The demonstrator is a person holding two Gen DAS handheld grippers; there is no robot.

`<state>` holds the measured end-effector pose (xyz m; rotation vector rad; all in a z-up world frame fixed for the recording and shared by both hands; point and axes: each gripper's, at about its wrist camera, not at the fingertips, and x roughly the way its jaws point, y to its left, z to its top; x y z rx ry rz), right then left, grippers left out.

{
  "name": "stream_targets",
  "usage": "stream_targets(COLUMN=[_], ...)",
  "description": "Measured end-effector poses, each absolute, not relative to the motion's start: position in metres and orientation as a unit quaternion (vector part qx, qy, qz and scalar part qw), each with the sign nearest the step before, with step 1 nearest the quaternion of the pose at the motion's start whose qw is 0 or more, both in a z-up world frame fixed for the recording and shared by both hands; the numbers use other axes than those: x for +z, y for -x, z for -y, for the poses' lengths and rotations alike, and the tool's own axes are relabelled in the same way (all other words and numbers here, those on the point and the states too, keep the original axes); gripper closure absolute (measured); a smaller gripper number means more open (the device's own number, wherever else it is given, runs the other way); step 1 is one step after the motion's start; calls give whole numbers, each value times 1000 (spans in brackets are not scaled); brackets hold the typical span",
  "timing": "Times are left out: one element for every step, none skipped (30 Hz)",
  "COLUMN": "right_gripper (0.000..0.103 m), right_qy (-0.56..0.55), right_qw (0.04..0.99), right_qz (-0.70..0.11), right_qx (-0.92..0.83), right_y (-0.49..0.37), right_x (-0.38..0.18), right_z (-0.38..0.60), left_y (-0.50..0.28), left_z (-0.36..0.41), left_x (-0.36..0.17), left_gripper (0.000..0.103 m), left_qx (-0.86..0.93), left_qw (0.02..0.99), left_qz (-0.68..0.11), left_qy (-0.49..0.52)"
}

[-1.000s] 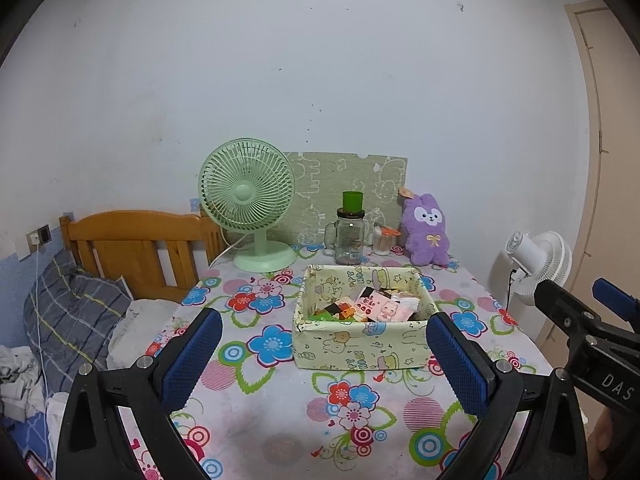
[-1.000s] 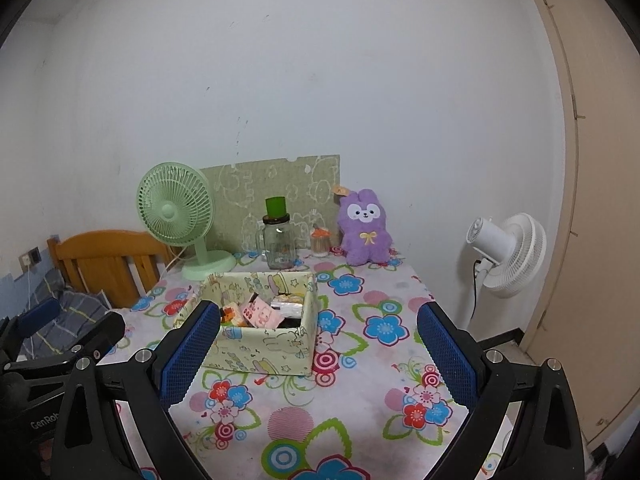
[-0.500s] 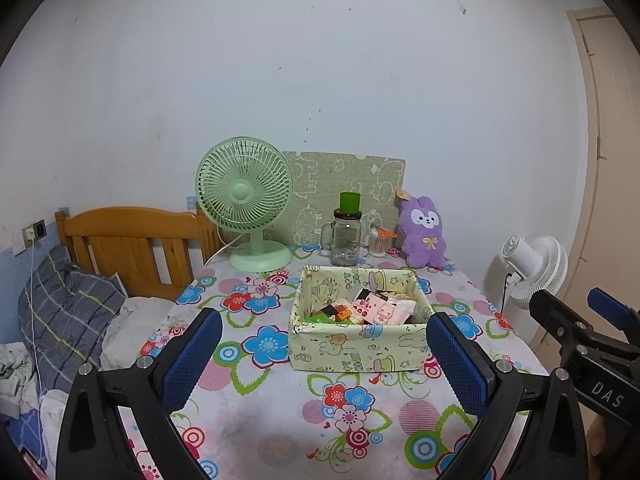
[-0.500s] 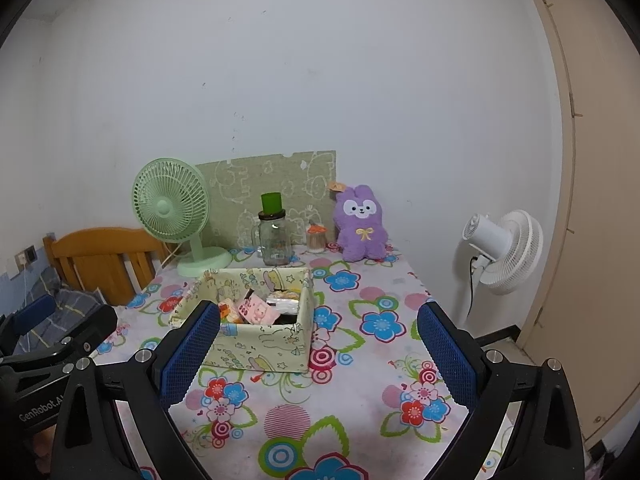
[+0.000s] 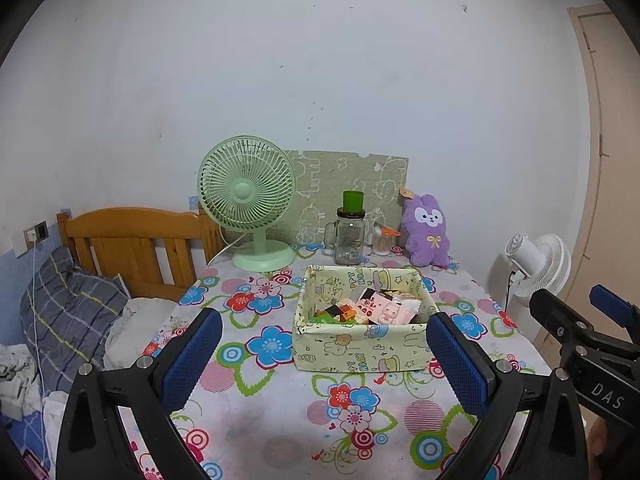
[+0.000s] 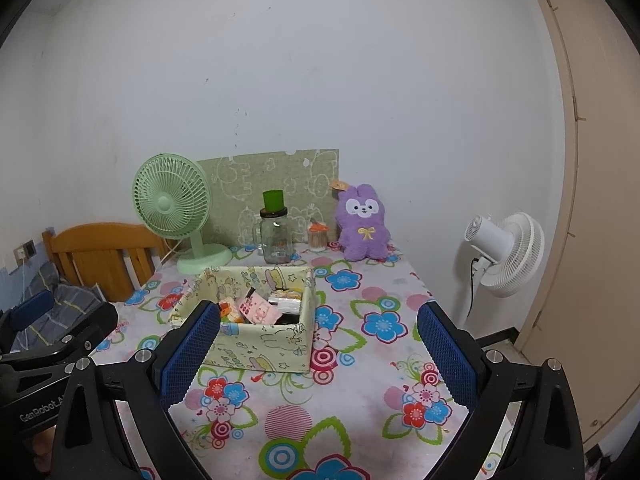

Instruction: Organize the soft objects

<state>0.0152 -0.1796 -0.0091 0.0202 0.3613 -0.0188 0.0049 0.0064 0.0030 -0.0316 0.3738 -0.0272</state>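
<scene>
A purple plush rabbit (image 5: 427, 230) sits upright at the table's back right against the wall; it also shows in the right wrist view (image 6: 362, 223). A pale yellow fabric box (image 5: 360, 350) with several small packets stands mid-table, also in the right wrist view (image 6: 264, 350). My left gripper (image 5: 324, 354) is open and empty, held above the near part of the table in front of the box. My right gripper (image 6: 318, 350) is open and empty, to the right of the left one, which shows at the left edge (image 6: 48, 344).
A green desk fan (image 5: 250, 200), a glass jar with a green cup on top (image 5: 351, 236), a small toothpick jar (image 5: 383, 240) and a green board (image 5: 352, 188) line the back. A white floor fan (image 6: 506, 252) stands right; a wooden bed (image 5: 128, 248) left.
Both grippers have drawn back and risen slightly; the table and box look a little farther and lower. Nothing on the table has moved.
</scene>
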Motion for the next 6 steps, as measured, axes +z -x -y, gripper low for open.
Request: stream_targets(right_gripper=[3, 3, 3, 3, 3, 3], right_qy=[-9, -9, -9, -9, -9, -9], right_qw=[984, 984, 984, 984, 983, 983], right_qz=[-180, -180, -180, -180, -180, -181], right_qx=[-10, -11, -11, -11, -11, -11], right_y=[-15, -15, -16, -16, -16, -16], right_x=[-9, -9, -9, -9, -10, -10], right_z=[179, 179, 179, 179, 179, 179], left_y=[-5, -5, -5, -5, -4, -5], left_z=[-6, -6, -7, -6, -6, -7], left_x=[3, 3, 3, 3, 3, 3], left_gripper=[0, 0, 0, 0, 0, 0], left_qx=[-14, -14, -14, -14, -14, -14], left_qw=[982, 982, 982, 982, 982, 982], left_qz=[-186, -186, -186, -186, -186, -185], left_qy=[16, 16, 16, 16, 15, 15])
